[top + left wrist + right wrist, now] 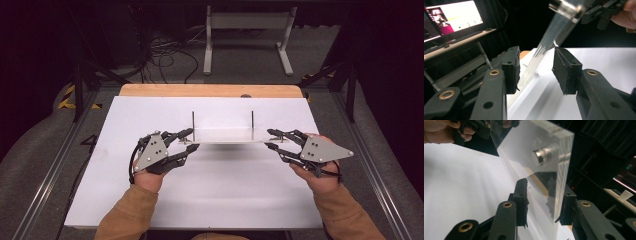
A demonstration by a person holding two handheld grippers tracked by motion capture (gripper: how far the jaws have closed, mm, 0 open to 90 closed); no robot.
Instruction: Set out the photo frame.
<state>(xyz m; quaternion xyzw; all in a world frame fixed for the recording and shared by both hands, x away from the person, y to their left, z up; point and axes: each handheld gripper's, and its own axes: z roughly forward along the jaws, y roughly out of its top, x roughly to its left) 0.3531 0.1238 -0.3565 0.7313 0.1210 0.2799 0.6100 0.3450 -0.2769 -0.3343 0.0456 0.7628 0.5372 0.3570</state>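
A clear acrylic plate with two thin upright metal rods hangs level just above the white table sheet and casts a shadow on it. My left gripper is shut on the plate's left end and my right gripper on its right end. In the left gripper view the plate runs slantwise between the two black pads of the left gripper. In the right gripper view the thick plate, with a round metal peg, sits between the right gripper's jaws; one jaw shows through it.
A wooden table edge shows beyond the white sheet. On the floor behind stand a pale metal frame and a tangle of cables. Metal rails run along both sides. A lit monitor stands off to the side.
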